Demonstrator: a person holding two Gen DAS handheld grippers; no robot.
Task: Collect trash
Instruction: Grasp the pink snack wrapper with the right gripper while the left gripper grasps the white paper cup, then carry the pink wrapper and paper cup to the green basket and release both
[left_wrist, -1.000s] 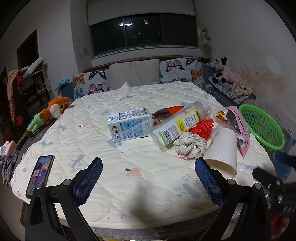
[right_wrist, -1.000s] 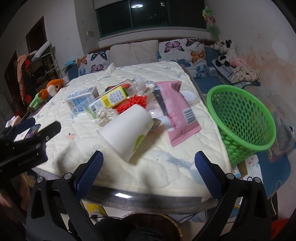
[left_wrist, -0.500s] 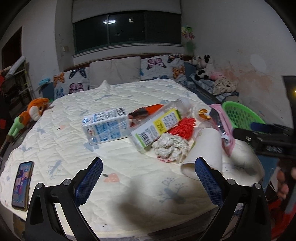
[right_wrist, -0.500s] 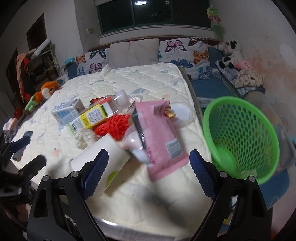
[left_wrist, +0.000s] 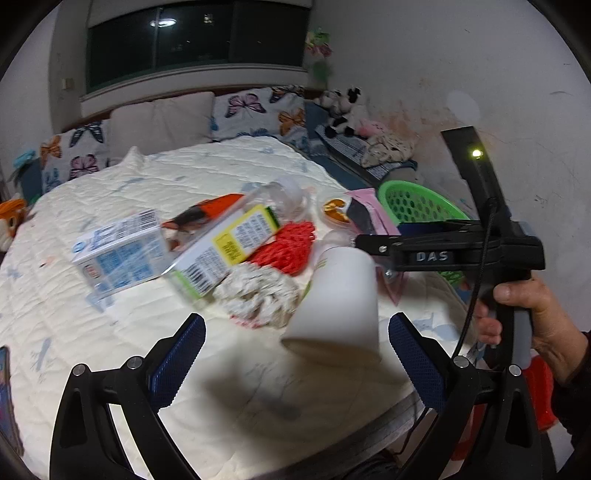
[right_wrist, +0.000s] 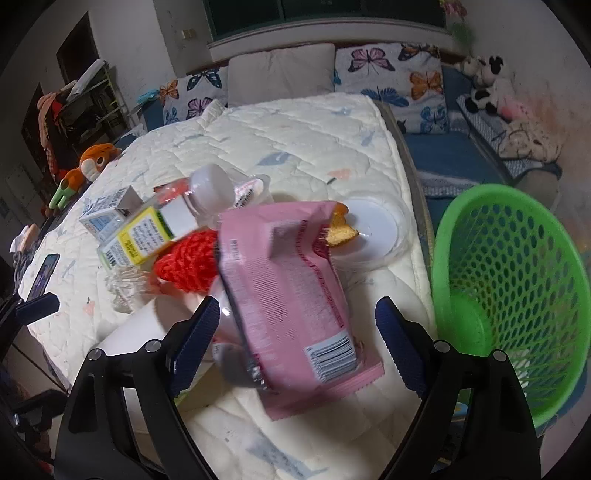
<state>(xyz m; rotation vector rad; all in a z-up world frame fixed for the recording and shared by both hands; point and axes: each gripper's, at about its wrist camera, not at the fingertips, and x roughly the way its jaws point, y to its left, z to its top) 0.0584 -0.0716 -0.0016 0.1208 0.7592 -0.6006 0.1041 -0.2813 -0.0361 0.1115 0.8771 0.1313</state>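
Trash lies in a heap on a quilted bed. My left gripper (left_wrist: 295, 354) is open, just short of a white paper cup (left_wrist: 338, 301) lying on its side. Beside the cup are a crumpled tissue (left_wrist: 255, 297), red netting (left_wrist: 290, 249), a plastic bottle with a yellow label (left_wrist: 225, 249) and a blue-white carton (left_wrist: 120, 253). My right gripper (right_wrist: 295, 339) is open, its fingers on either side of a pink wrapper (right_wrist: 291, 295). The green basket (right_wrist: 513, 291) stands on the floor to the right of the bed.
A clear plastic lid (right_wrist: 373, 230) with an orange scrap lies behind the wrapper. A phone (right_wrist: 44, 275) lies near the bed's left edge. Pillows (right_wrist: 280, 74) and plush toys (right_wrist: 484, 85) line the far side. An orange plush (right_wrist: 85, 166) lies at the left.
Both grippers have moved forward toward the heap. The left one has closed in on the paper cup, the right one on the pink wrapper. Both remain open.
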